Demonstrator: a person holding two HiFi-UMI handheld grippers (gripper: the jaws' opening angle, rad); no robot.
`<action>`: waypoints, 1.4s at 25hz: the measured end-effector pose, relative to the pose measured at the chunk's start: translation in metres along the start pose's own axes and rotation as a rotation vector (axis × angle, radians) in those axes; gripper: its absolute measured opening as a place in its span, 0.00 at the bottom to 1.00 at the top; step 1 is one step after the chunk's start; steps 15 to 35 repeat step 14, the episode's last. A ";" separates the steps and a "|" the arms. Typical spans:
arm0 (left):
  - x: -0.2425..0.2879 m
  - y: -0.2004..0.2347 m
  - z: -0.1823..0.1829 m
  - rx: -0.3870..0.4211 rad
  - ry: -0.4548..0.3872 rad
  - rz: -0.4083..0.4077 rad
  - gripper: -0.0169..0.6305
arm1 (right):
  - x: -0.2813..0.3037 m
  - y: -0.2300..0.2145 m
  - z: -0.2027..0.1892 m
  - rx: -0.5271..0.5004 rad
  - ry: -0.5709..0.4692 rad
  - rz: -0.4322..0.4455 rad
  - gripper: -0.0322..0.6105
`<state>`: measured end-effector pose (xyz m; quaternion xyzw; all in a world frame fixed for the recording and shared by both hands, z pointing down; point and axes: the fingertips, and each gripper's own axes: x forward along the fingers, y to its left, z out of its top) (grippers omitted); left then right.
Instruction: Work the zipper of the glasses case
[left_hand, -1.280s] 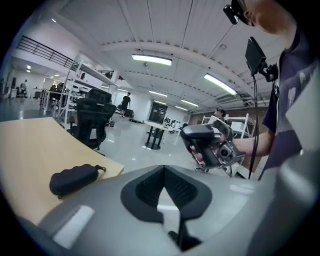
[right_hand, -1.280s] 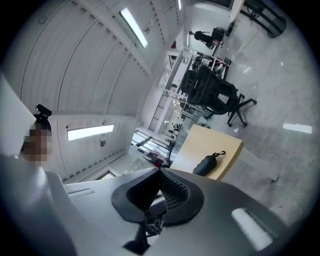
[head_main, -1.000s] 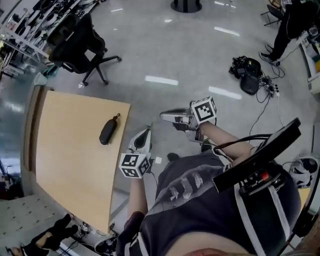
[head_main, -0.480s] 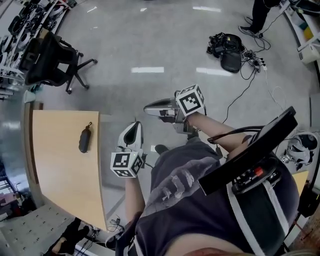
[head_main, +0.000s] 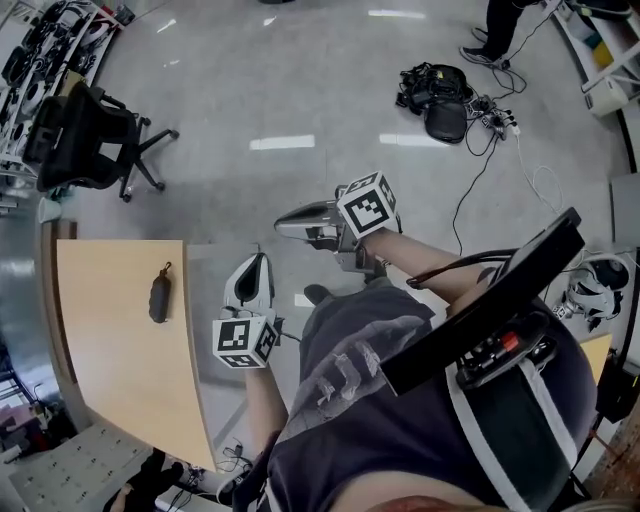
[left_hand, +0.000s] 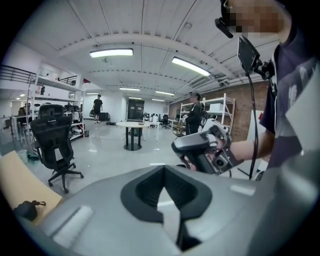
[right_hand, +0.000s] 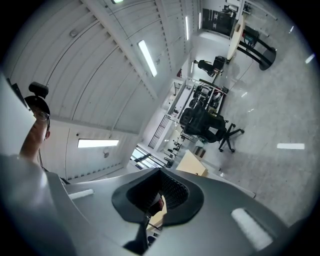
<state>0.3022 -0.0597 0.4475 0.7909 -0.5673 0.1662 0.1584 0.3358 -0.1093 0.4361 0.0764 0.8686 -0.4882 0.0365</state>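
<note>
The dark glasses case (head_main: 159, 297) lies zipped on the wooden table (head_main: 110, 370) at the left of the head view, its pull tab pointing away. It also shows at the lower left in the left gripper view as the glasses case (left_hand: 25, 210). My left gripper (head_main: 254, 264) hangs shut and empty over the floor, just right of the table's edge and well apart from the case. My right gripper (head_main: 284, 222) is farther right, also shut and empty, pointing left. In their own views the left gripper (left_hand: 167, 212) and right gripper (right_hand: 151, 212) hold nothing.
A black office chair (head_main: 85, 140) stands beyond the table's far end. A bag with tangled cables (head_main: 440, 100) lies on the grey floor at the top right, near a person's legs (head_main: 500, 25). A round table (left_hand: 132, 132) and shelving stand far off.
The view has swung away from the table: the table and case have slid left and look smaller. Both grippers have moved with me over the floor, still shut and empty.
</note>
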 end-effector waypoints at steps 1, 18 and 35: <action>0.001 0.001 0.000 0.007 0.000 -0.002 0.03 | 0.001 -0.002 0.001 0.005 -0.001 -0.002 0.05; -0.009 0.125 0.002 0.026 -0.019 -0.029 0.03 | 0.111 -0.037 0.029 0.012 -0.006 -0.013 0.05; -0.009 0.125 0.002 0.026 -0.019 -0.029 0.03 | 0.111 -0.037 0.029 0.012 -0.006 -0.013 0.05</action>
